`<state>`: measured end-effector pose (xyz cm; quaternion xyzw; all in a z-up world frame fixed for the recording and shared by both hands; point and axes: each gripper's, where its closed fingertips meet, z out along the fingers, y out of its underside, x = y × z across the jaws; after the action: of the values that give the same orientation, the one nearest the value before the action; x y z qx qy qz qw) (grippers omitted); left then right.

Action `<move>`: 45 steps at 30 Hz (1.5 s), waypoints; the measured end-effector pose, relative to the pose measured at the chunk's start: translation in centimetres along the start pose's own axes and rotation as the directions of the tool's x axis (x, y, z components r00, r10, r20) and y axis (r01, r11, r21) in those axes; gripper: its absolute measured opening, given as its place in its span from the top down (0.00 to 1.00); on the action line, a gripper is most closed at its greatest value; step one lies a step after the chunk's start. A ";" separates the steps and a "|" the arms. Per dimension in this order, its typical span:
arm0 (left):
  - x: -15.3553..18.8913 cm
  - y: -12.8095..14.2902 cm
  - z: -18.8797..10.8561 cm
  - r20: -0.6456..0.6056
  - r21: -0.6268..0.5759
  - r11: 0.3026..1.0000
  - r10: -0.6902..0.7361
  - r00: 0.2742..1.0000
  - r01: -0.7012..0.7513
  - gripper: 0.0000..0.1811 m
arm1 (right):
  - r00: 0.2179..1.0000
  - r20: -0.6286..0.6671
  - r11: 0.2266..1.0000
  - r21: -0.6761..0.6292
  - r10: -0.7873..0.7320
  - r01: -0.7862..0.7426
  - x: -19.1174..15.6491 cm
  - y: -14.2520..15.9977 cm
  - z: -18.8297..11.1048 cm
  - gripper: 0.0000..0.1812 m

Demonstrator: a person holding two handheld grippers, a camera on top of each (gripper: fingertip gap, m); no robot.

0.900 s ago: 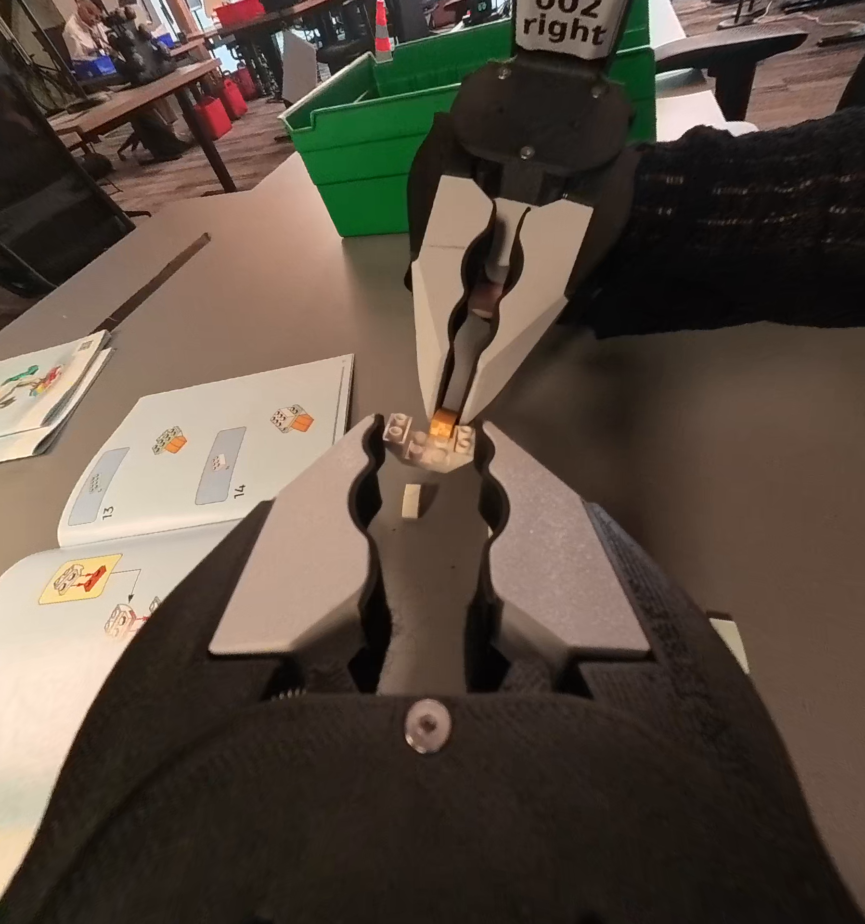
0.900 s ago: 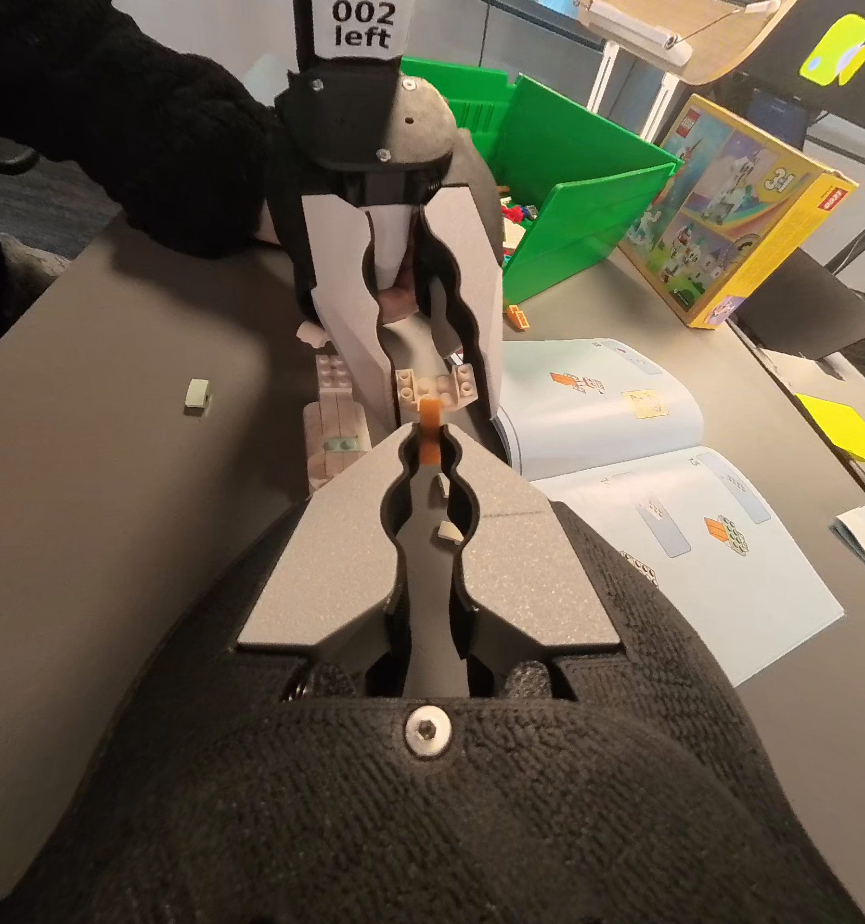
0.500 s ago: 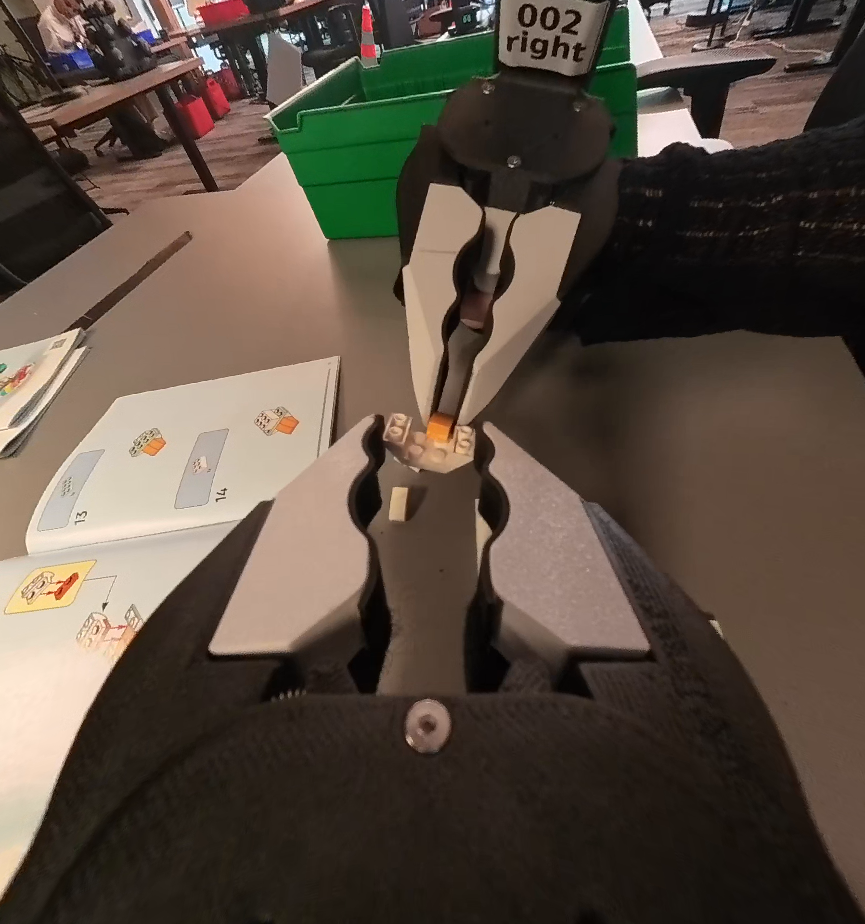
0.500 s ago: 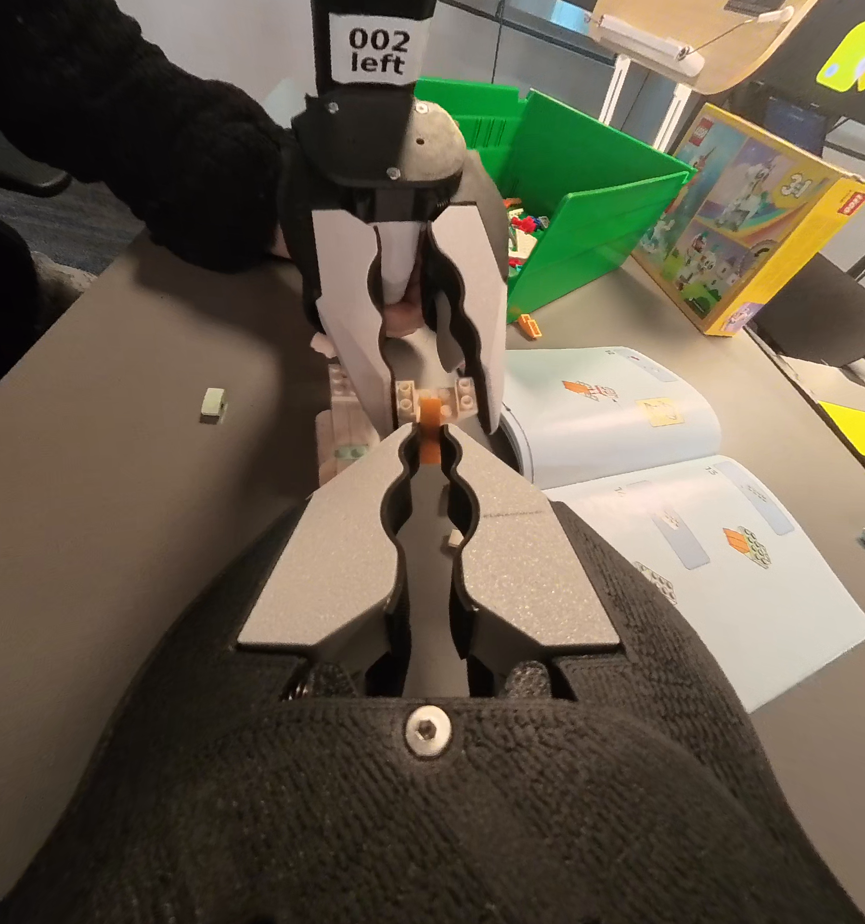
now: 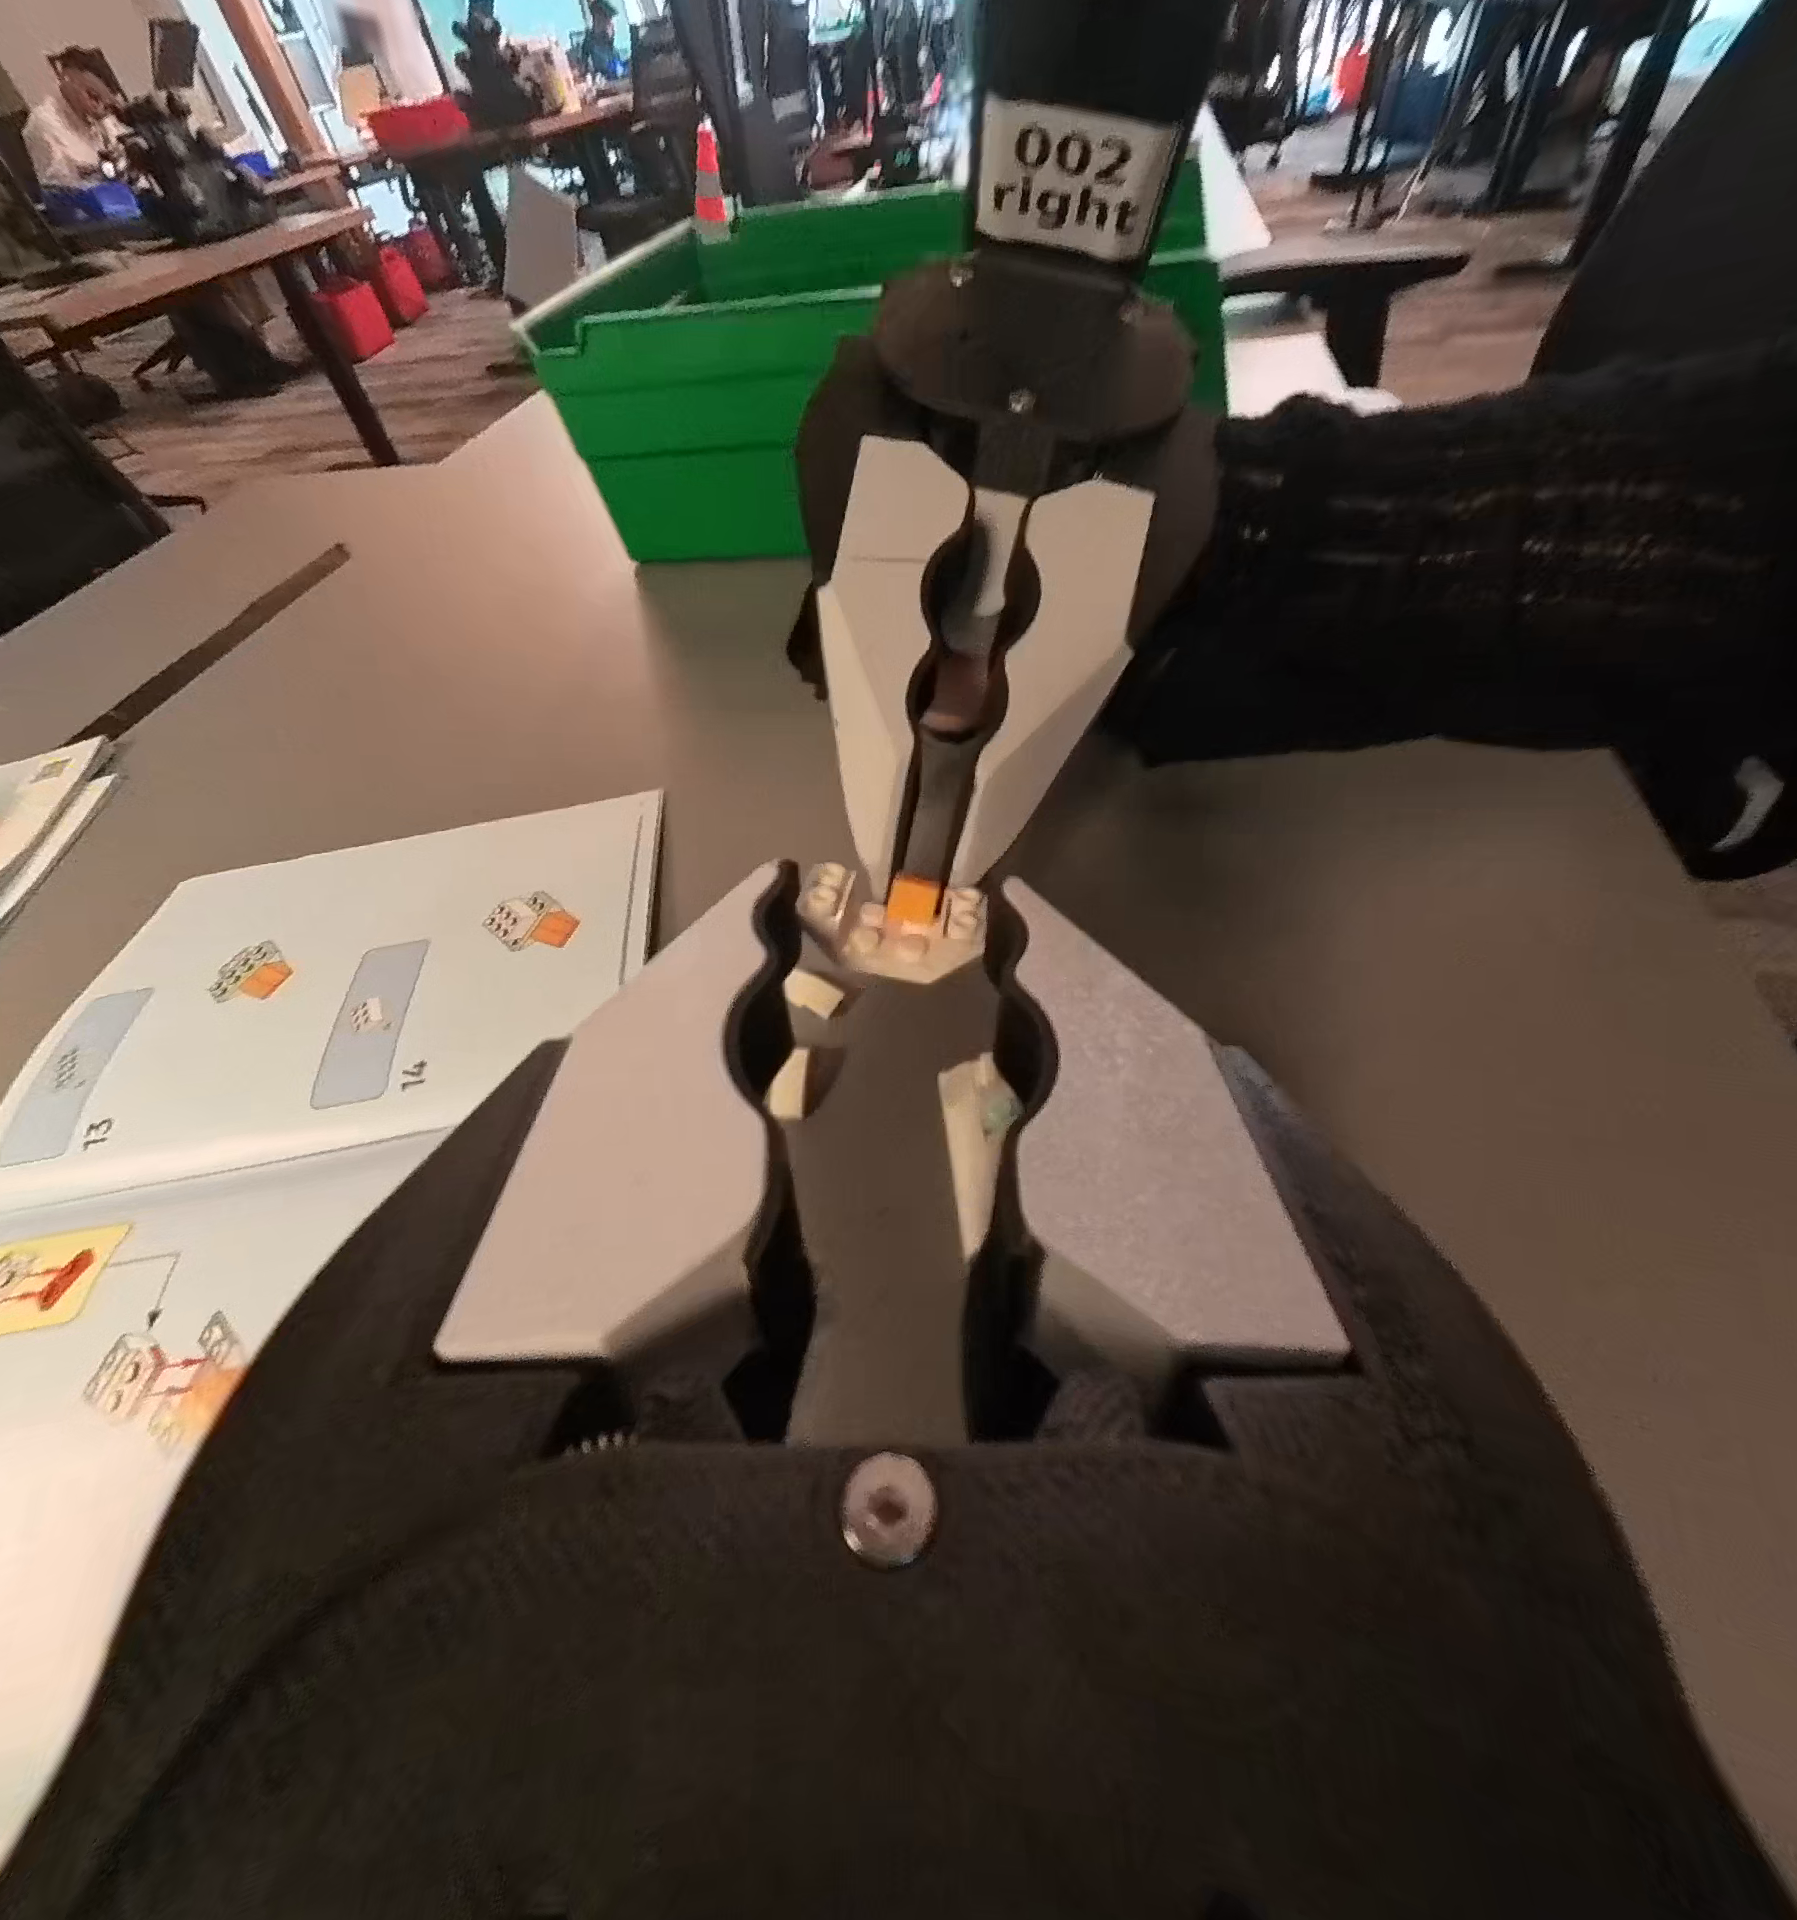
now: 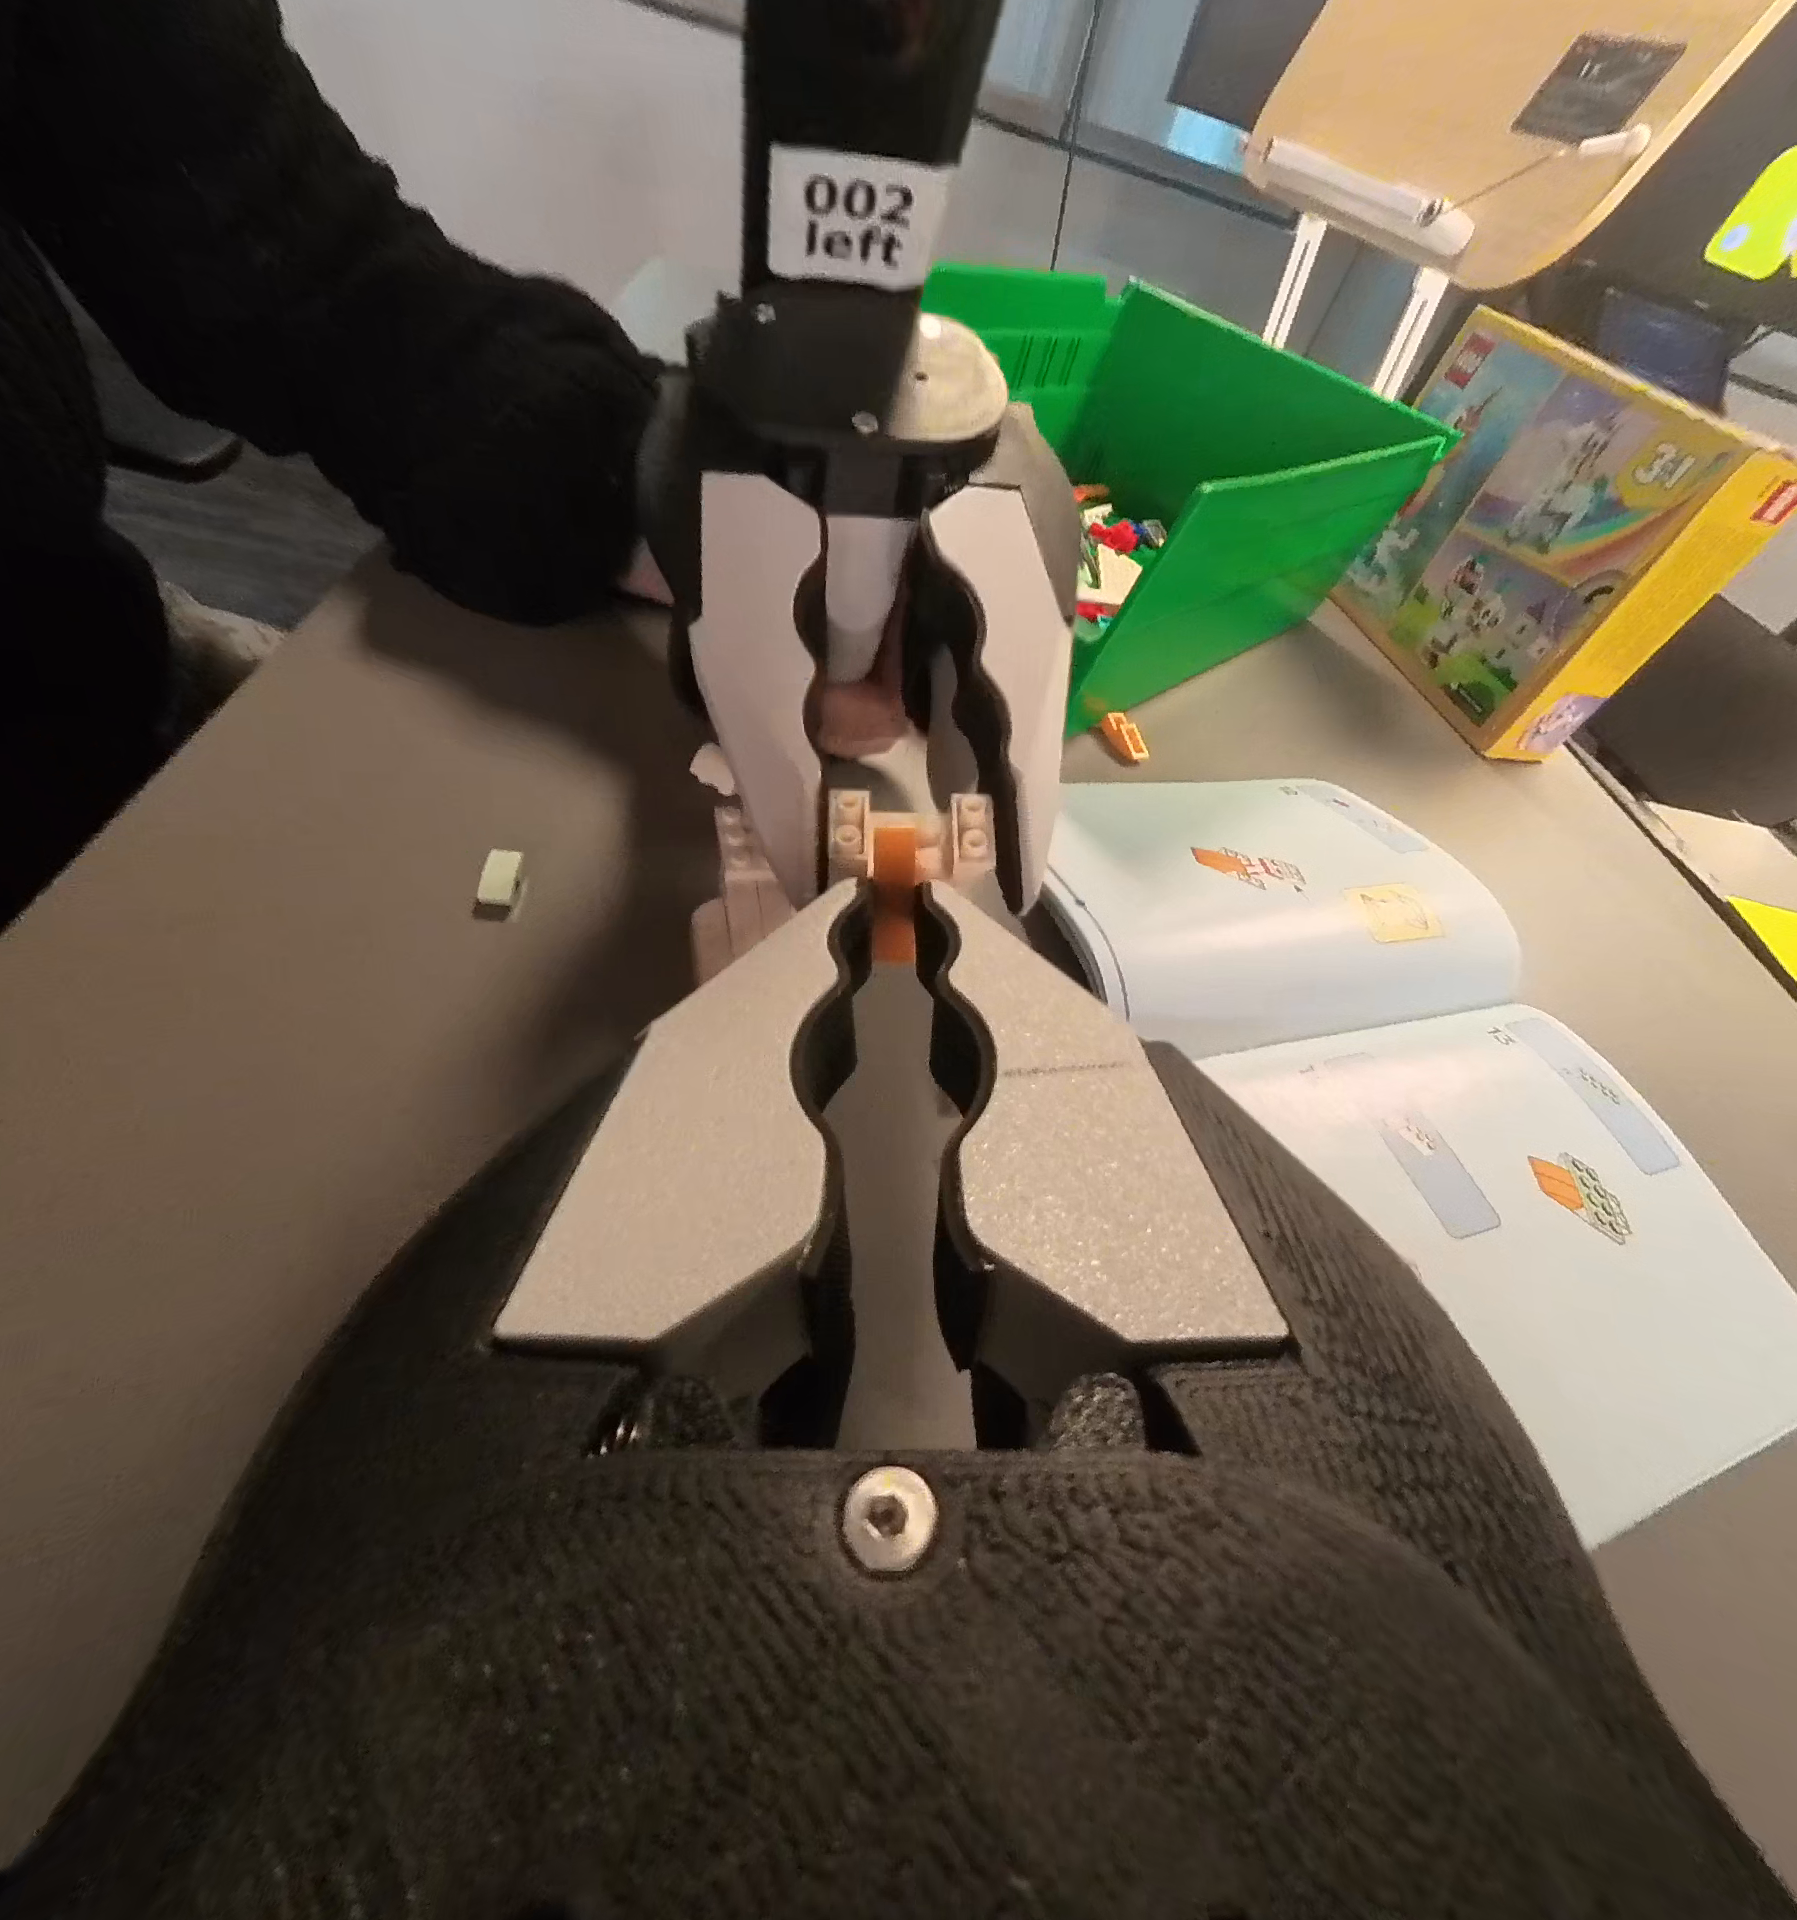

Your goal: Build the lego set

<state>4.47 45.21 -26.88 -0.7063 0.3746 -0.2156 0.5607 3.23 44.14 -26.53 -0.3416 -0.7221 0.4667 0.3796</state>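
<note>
Orange plastic, a small glossy brick [image 5: 913,898], sits pinched between the tips of the right gripper [image 6: 892,896], whose fingers [image 6: 759,1049] are drawn nearly together on it; it touches the studded top of a white plate [image 5: 889,935], between the plate's two raised white studded blocks. Left gripper [image 5: 892,914] holds that plate from both sides, fingers [image 5: 655,1122] clamped on its edges and spread only as wide as the plate, lifting it clear of the grey matte surface [image 5: 1393,997]. Likely reason for the split: one tool steadies the base so the other can press down without it skidding. Seating looks partial; I cannot tell if the studs have engaged. Finger faces are grey, grainy, with wavy scalloped inner edges; bodies are black and ribbed. Open instruction booklet [image 6: 1413,1049], pale blue glossy pages, lies just beside the work, probably for reference. Green plastic bin [image 6: 1237,520] with loose pieces stands beyond, a yellow set box [image 6: 1600,540] near it. One pale green brick [image 6: 501,881] lies apart on the surface, and a small stack of whitish bricks [image 6: 738,894] sits behind the left gripper.
</note>
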 end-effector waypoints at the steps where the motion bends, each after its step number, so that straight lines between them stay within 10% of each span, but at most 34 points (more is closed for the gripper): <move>1: 0.1 -0.3 -0.1 -0.012 0.024 1.000 -0.012 1.000 0.013 0.81 | 1.000 0.000 1.000 0.017 0.002 -0.002 0.0 -0.3 -0.1 0.97; 45: 0.5 -1.9 -1.7 0.069 0.103 0.948 0.295 0.953 -0.301 0.81 | 0.951 -0.132 0.960 -0.016 -0.278 0.279 -0.3 -2.4 0.6 0.97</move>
<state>4.08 43.93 -24.61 -0.6143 0.4495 -0.1302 0.6353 2.55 42.84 -24.53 -0.2662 -0.7353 0.3859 0.4895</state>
